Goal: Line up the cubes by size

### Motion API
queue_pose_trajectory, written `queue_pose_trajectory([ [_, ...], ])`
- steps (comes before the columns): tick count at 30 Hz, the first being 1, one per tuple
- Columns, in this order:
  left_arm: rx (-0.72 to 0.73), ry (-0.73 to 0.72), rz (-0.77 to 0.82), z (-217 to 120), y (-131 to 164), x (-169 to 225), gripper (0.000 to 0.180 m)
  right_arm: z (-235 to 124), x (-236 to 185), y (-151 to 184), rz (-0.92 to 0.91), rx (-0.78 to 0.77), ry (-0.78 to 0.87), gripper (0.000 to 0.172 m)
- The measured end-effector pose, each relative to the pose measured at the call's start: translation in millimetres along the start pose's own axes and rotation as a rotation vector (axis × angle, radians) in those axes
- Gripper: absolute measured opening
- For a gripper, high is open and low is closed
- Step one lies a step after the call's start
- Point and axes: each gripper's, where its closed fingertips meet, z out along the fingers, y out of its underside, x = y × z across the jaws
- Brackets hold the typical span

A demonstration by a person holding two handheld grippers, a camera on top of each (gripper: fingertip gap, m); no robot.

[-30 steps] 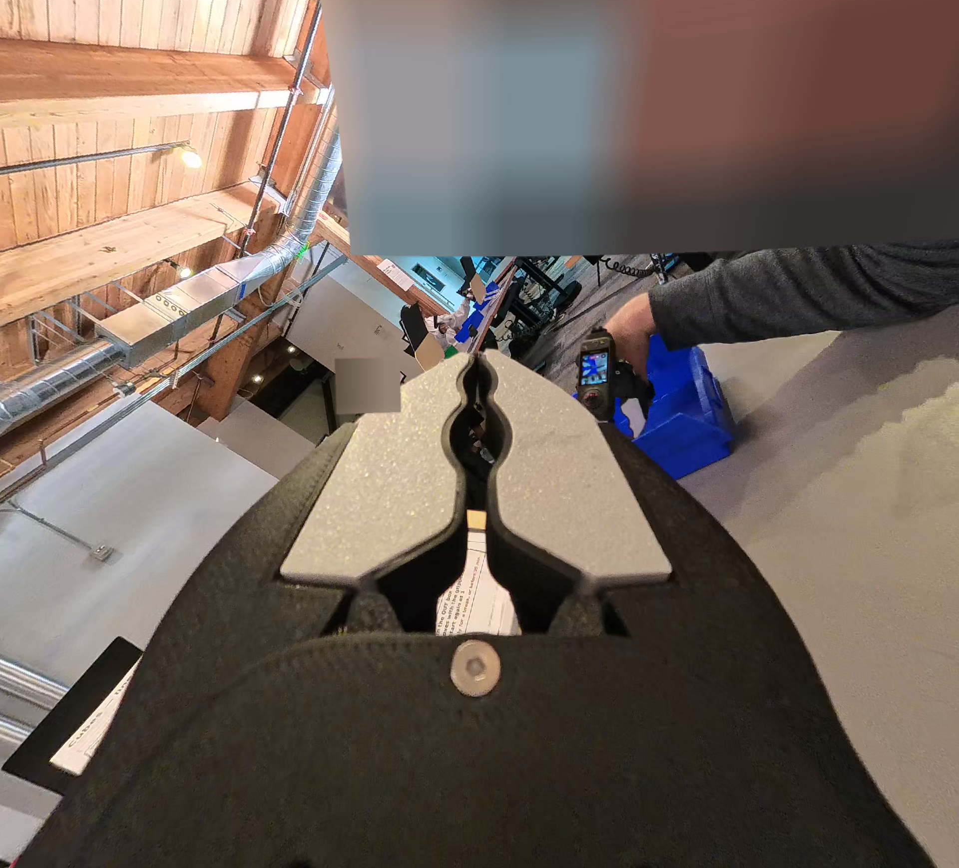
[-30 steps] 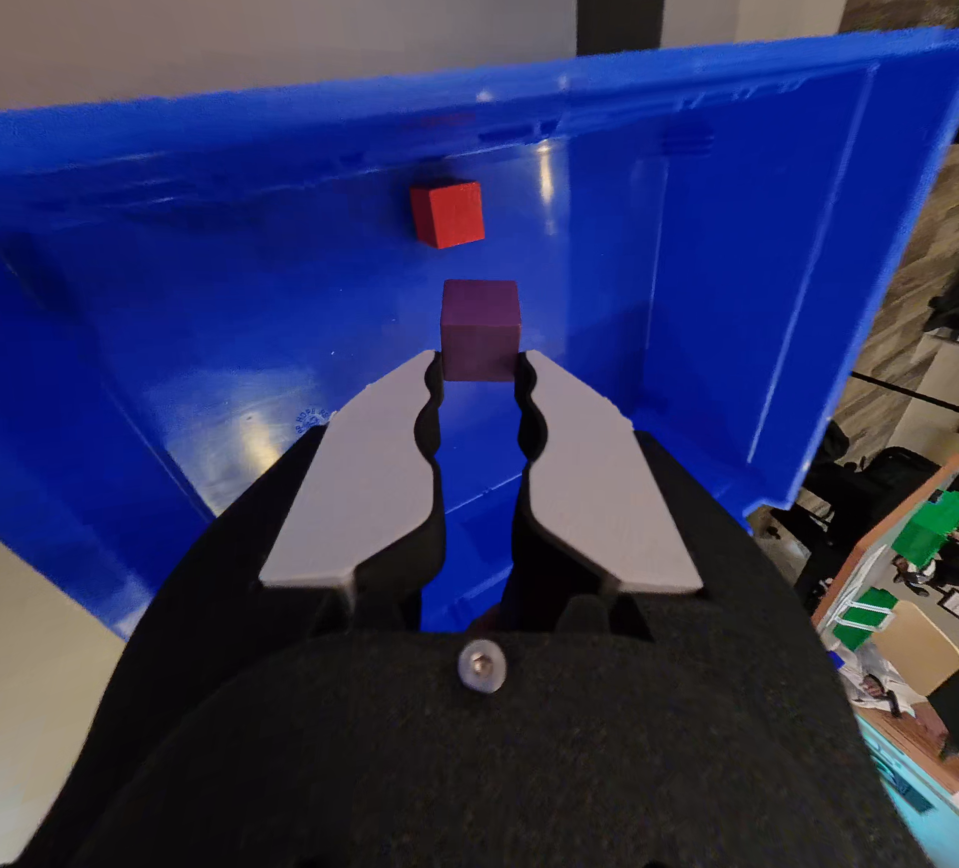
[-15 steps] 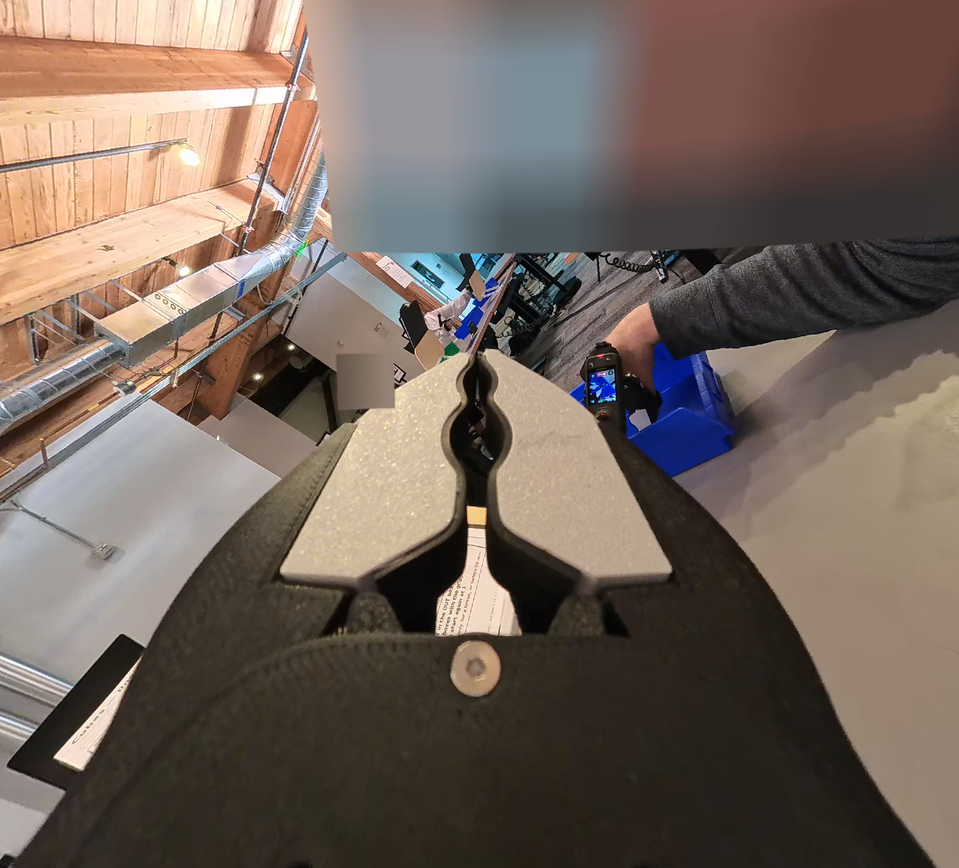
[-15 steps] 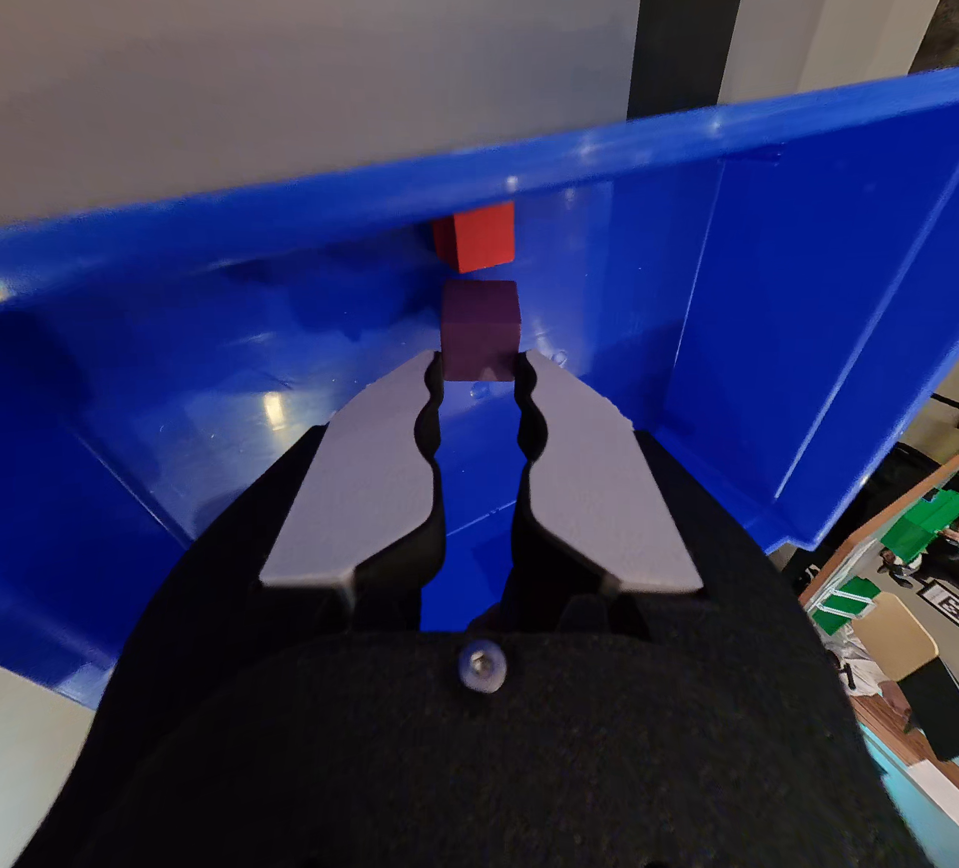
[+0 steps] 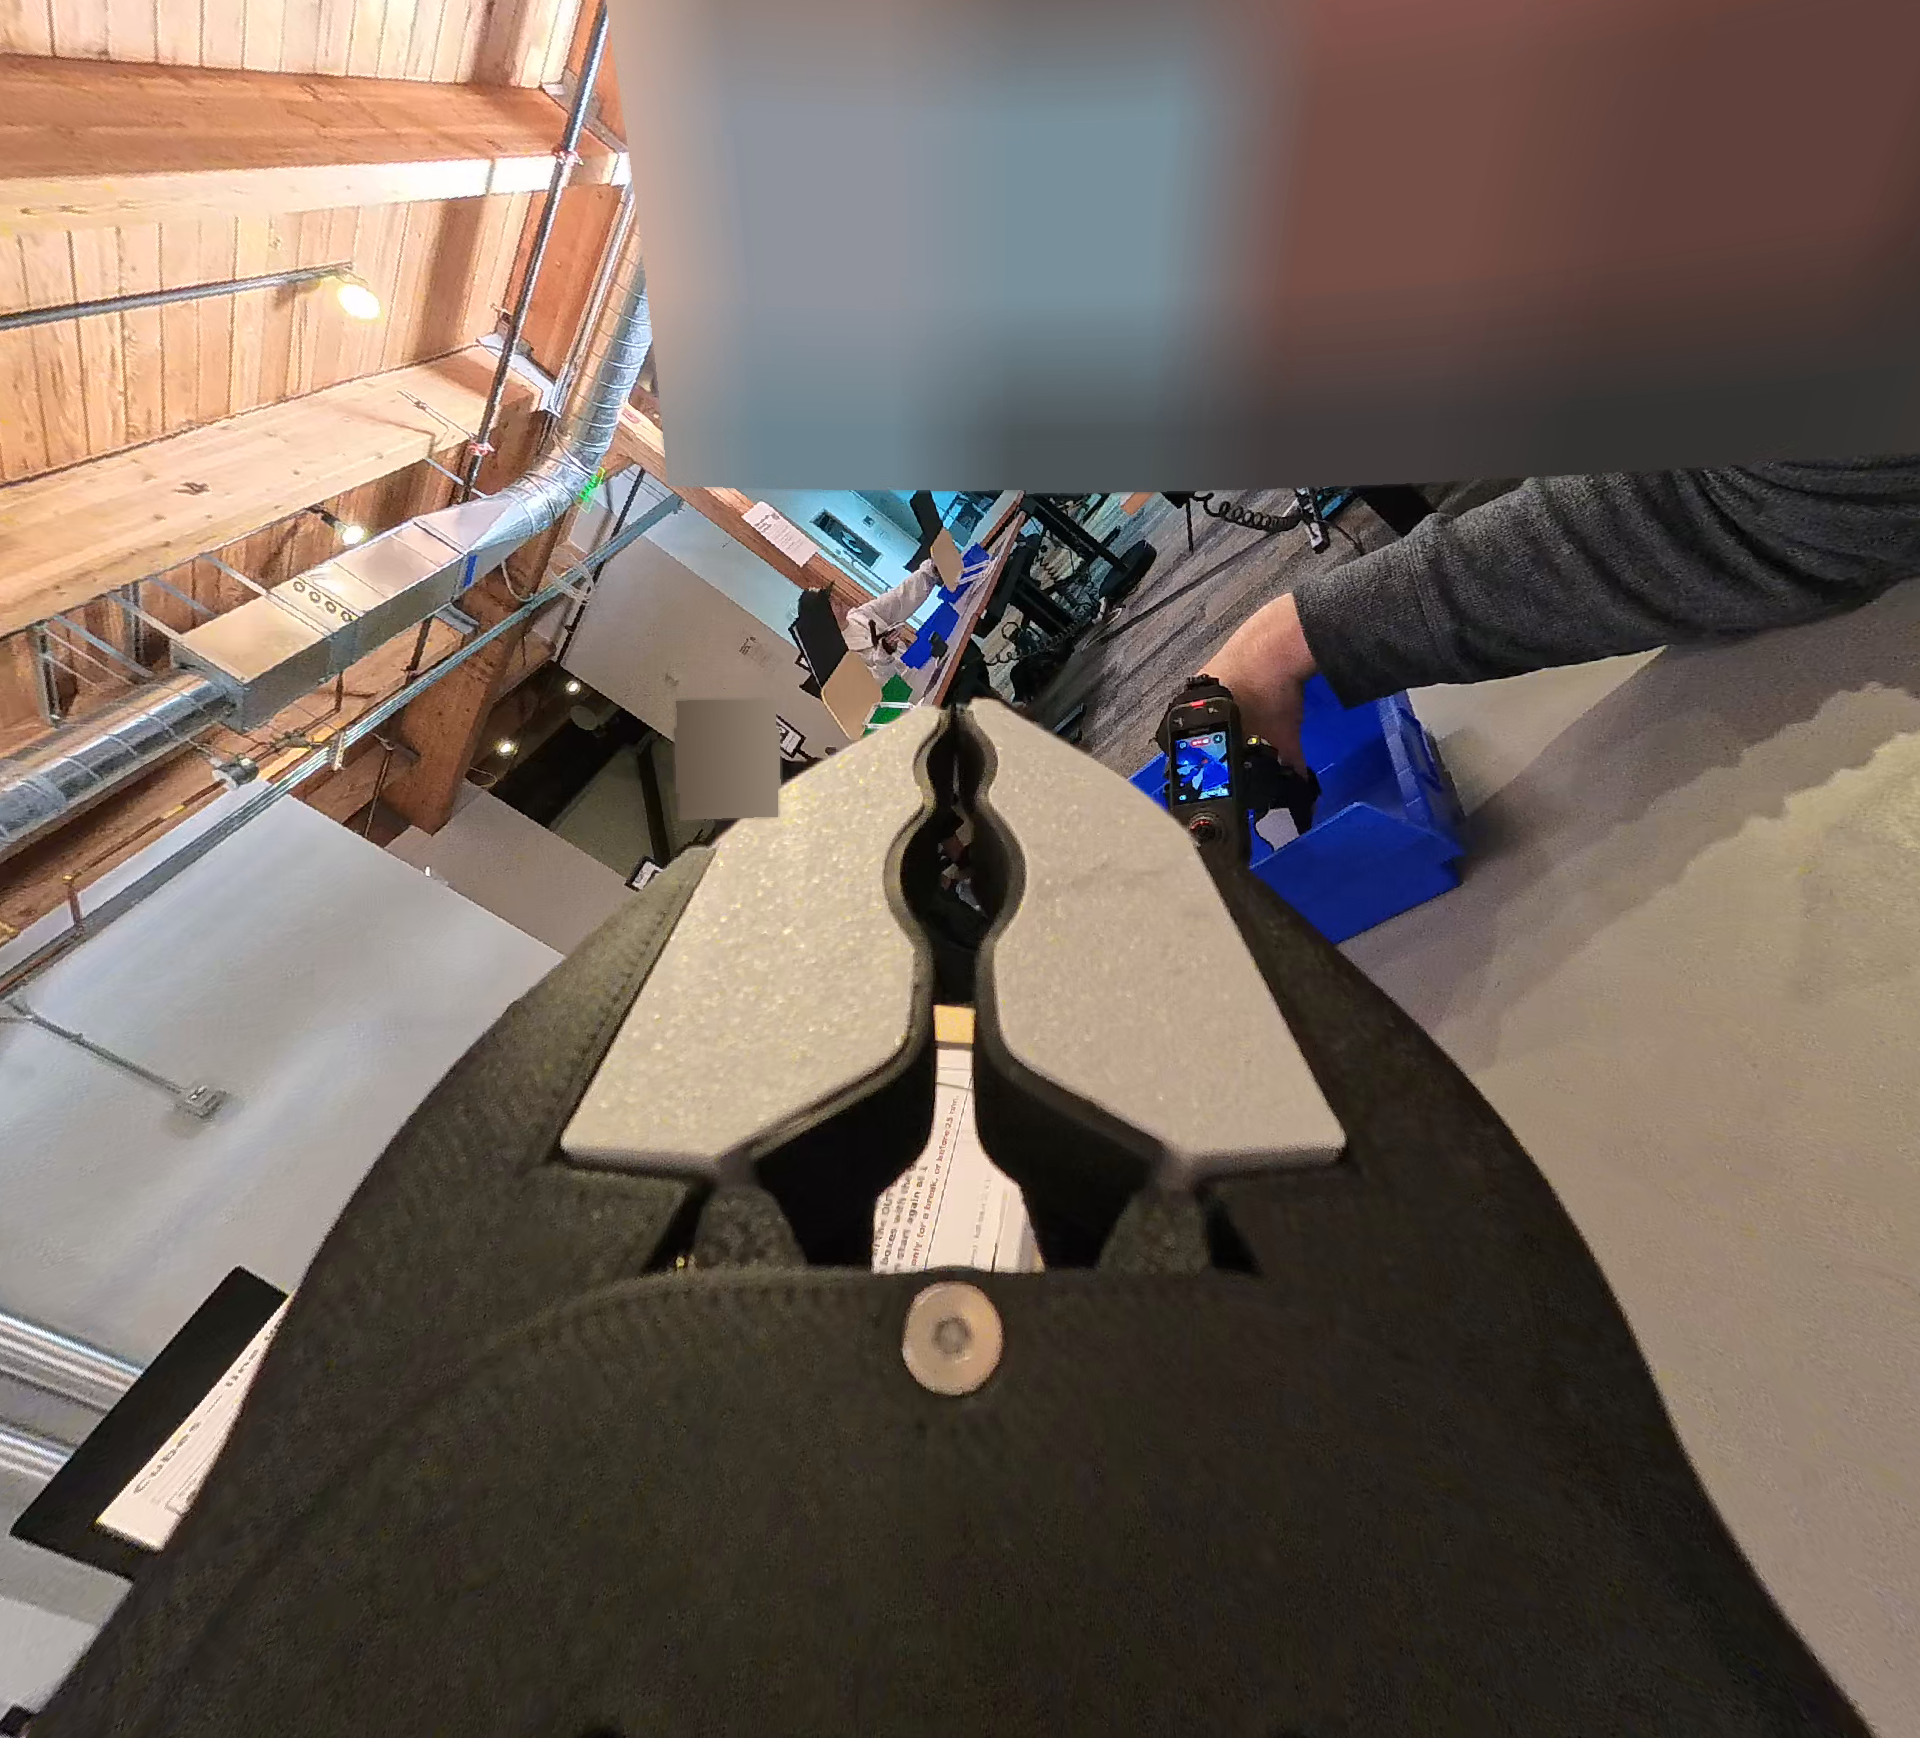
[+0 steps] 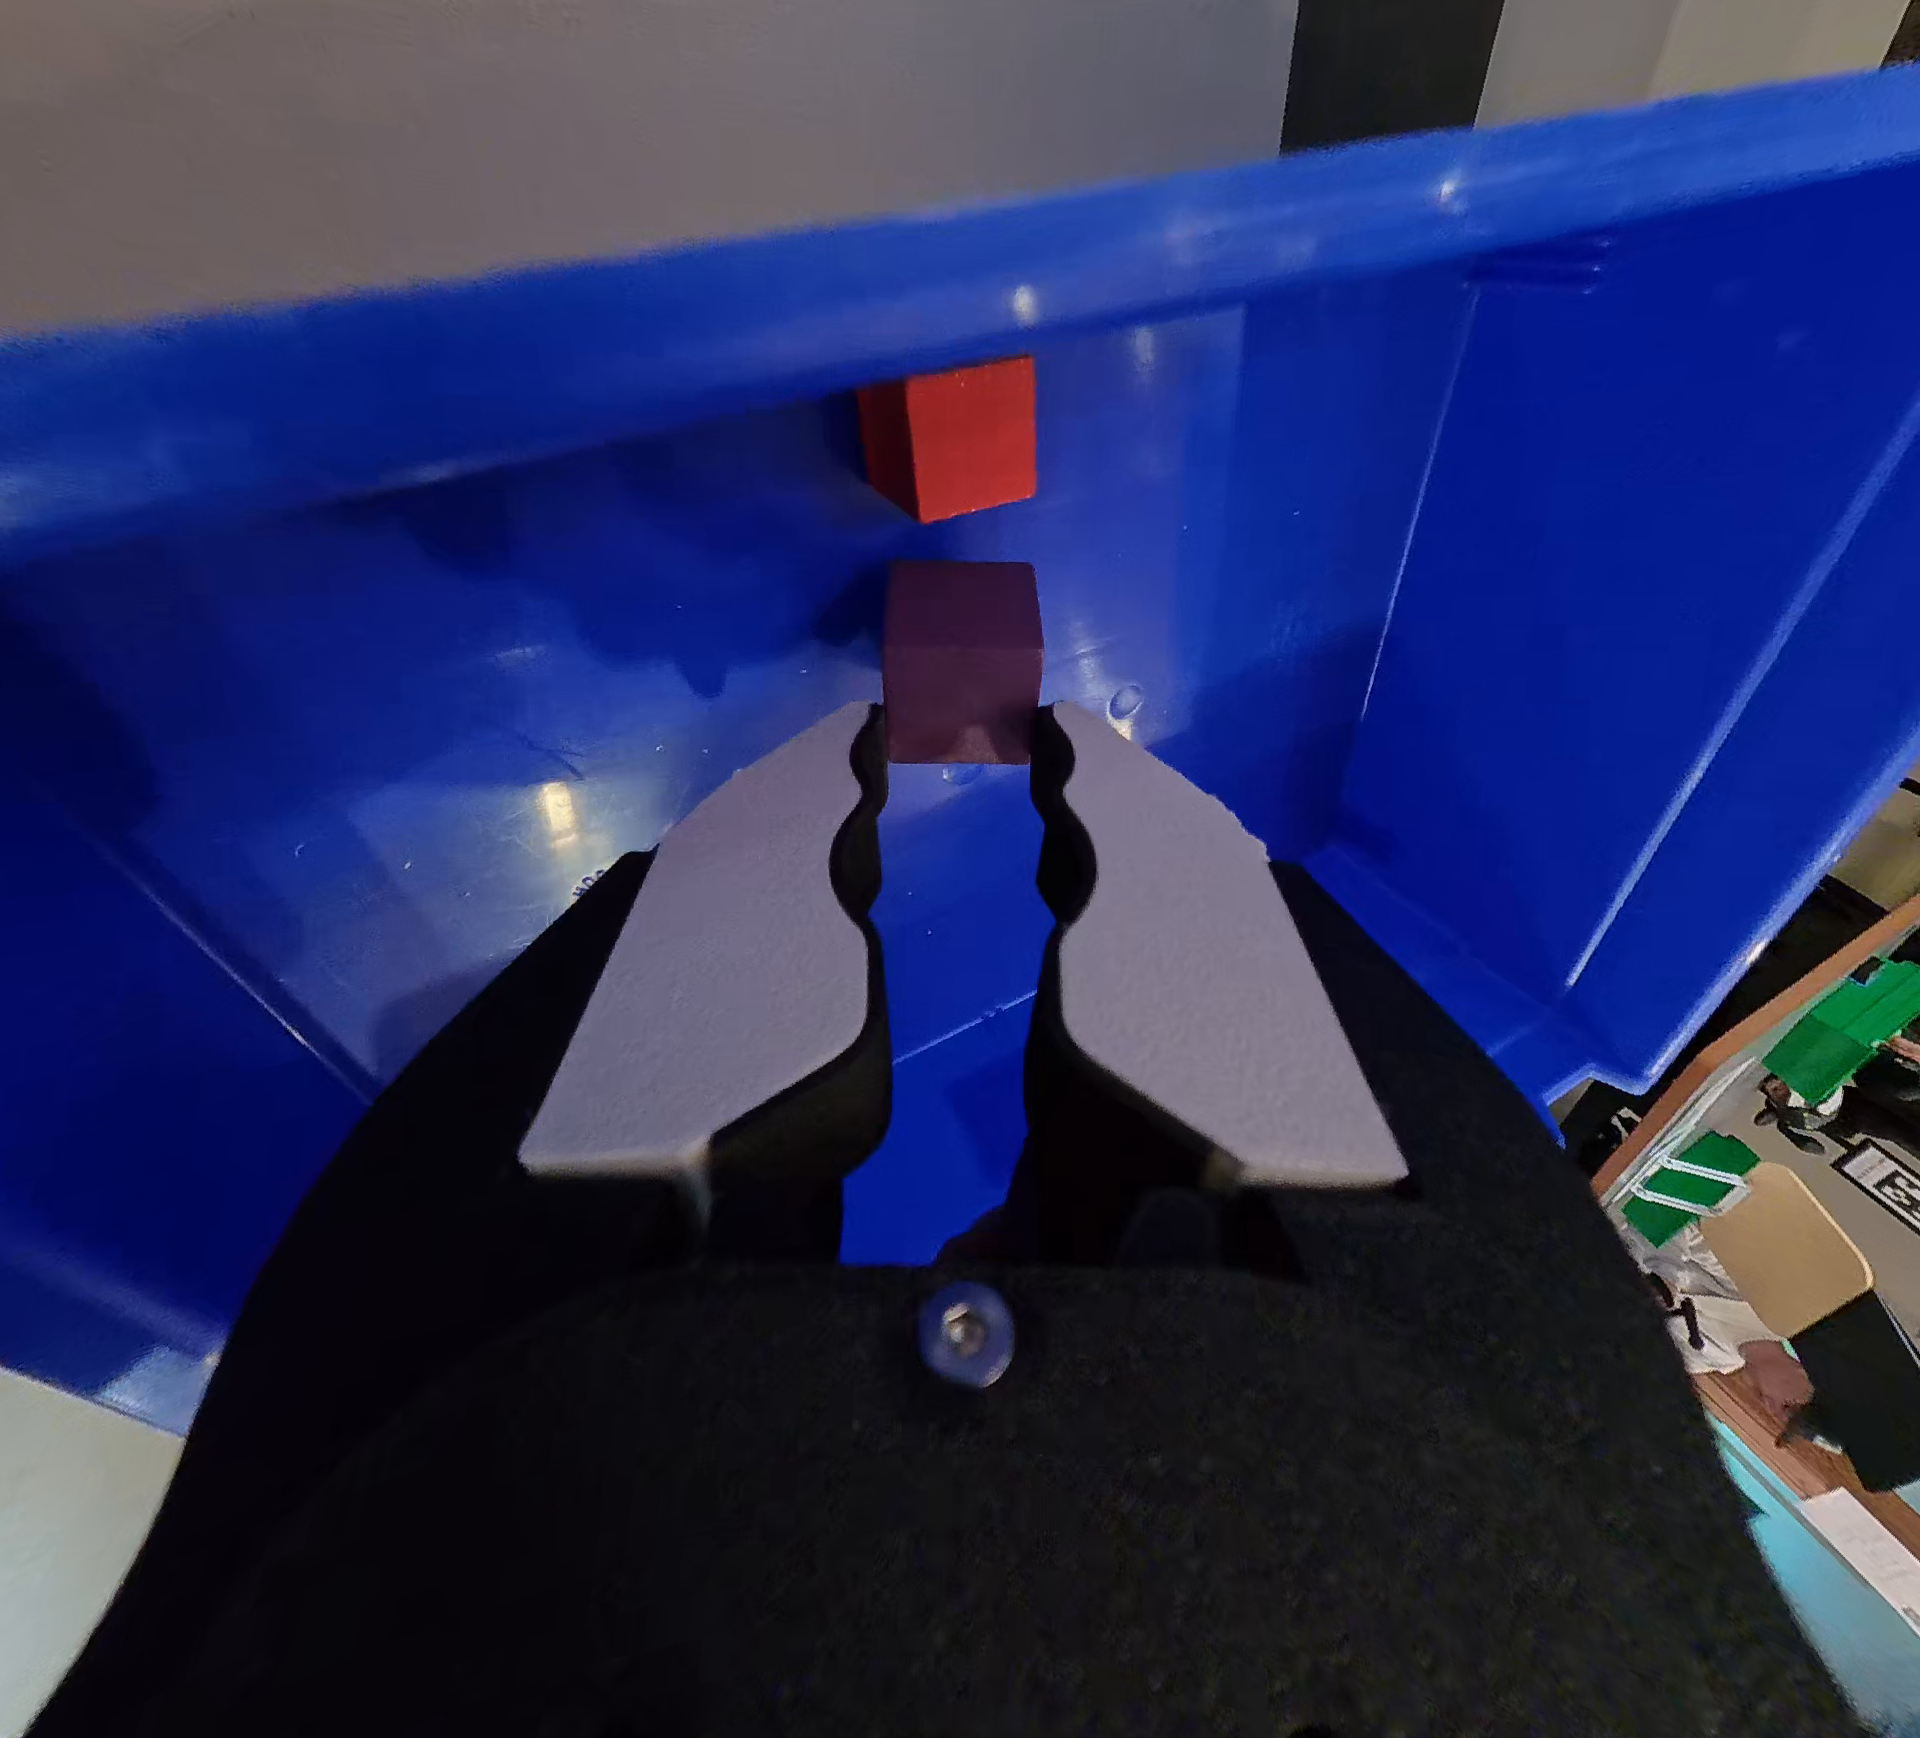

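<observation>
Inside the blue bin (image 6: pixel 1558 649), the right tongs (image 6: pixel 961 732) grip a purple cube (image 6: pixel 961 649); a red cube (image 6: pixel 961 441) lies beyond; left tongs (image 5: pixel 956 732) closed, empty; printed sheet (image 5: pixel 966 1200) beneath them

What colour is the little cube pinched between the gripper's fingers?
Dark purple cube, best seen in the right wrist view.

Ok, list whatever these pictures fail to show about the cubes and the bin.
- Red cube: top hidden by the blue bin rim, right wrist view.
- Purple cube: its sides are covered by the right gripper fingers.
- Bin interior: hidden by hand, left wrist view.
- Other cubes: none visible.
</observation>
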Motion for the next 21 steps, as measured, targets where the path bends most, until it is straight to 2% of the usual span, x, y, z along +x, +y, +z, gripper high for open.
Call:
queue_pose_trajectory([
  [21,-0.014,0.012,0.003,3.6,3.8,2.7,0.0,7.2,6.2,-6.6,-0.009,0.03,0.044,0.029],
])
